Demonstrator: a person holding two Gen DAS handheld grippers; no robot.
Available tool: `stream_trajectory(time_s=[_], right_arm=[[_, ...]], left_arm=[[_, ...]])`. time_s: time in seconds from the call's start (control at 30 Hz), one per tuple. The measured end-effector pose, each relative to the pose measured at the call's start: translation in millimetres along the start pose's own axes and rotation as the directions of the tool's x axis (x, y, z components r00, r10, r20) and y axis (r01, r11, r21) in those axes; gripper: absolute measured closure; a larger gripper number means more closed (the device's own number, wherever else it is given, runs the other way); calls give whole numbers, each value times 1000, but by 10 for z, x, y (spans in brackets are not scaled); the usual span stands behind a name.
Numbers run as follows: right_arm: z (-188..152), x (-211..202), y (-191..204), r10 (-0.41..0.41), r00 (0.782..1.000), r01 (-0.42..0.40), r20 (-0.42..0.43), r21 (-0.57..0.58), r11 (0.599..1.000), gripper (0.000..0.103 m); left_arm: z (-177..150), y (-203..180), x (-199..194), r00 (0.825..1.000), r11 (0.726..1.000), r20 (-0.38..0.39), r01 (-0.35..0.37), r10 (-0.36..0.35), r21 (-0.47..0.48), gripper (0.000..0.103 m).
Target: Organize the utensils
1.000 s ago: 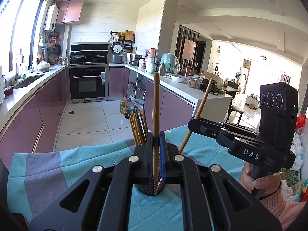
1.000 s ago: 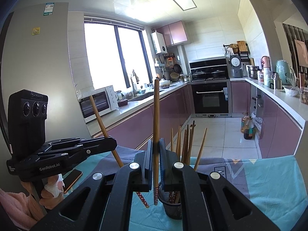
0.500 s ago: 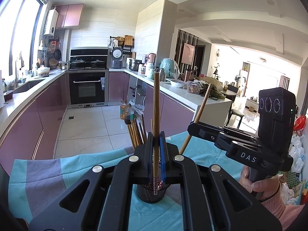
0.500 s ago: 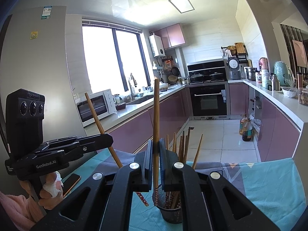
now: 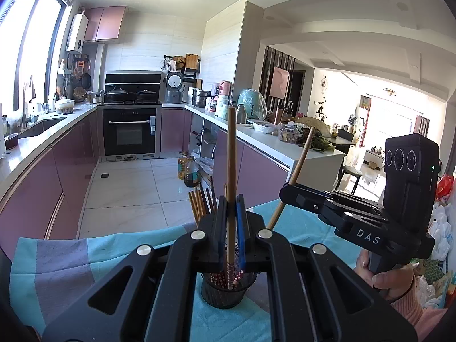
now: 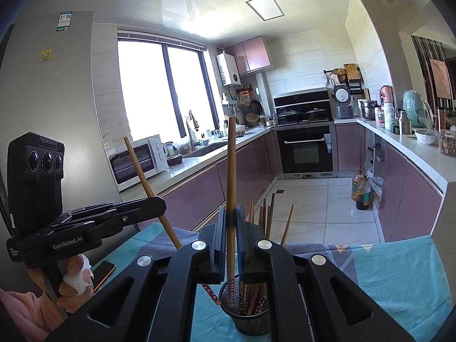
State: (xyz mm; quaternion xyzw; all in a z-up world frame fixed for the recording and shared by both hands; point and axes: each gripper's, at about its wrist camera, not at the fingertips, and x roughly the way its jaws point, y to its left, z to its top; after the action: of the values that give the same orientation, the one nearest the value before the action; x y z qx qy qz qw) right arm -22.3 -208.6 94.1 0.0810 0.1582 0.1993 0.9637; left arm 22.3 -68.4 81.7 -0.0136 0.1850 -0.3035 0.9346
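A black mesh cup (image 5: pixel 225 295) (image 6: pixel 248 323) with several wooden chopsticks in it stands on the teal and grey cloth (image 5: pixel 65 270). My left gripper (image 5: pixel 231 199) is shut on an upright chopstick (image 5: pixel 231 156), whose patterned lower end hangs at the cup's mouth. My right gripper (image 6: pixel 231 209) is shut on another upright chopstick (image 6: pixel 231 165), its patterned end inside the cup. Each gripper also shows in the other's view: the right gripper (image 5: pixel 285 192) with its chopstick tilted, and the left gripper (image 6: pixel 161 203) likewise.
A phone (image 6: pixel 104 270) lies on the cloth near the person's left hand (image 6: pixel 74 285). Beyond the table are purple kitchen counters (image 6: pixel 199 191), an oven (image 5: pixel 129 136) and oil bottles (image 5: pixel 188 169) on the tiled floor.
Both grippers stay shut on their chopsticks. The cup shows slightly lower and more fully beneath each gripper than a second ago.
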Motion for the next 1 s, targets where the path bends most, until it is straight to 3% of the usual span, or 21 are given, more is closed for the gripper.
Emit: stream_trajectory(time_s=[1.0], right_arm=[[-20, 186, -74, -29, 999, 30, -45, 33, 999, 98]], left_arm=[[66, 119, 190, 999, 1000, -41, 6, -6, -18, 96]])
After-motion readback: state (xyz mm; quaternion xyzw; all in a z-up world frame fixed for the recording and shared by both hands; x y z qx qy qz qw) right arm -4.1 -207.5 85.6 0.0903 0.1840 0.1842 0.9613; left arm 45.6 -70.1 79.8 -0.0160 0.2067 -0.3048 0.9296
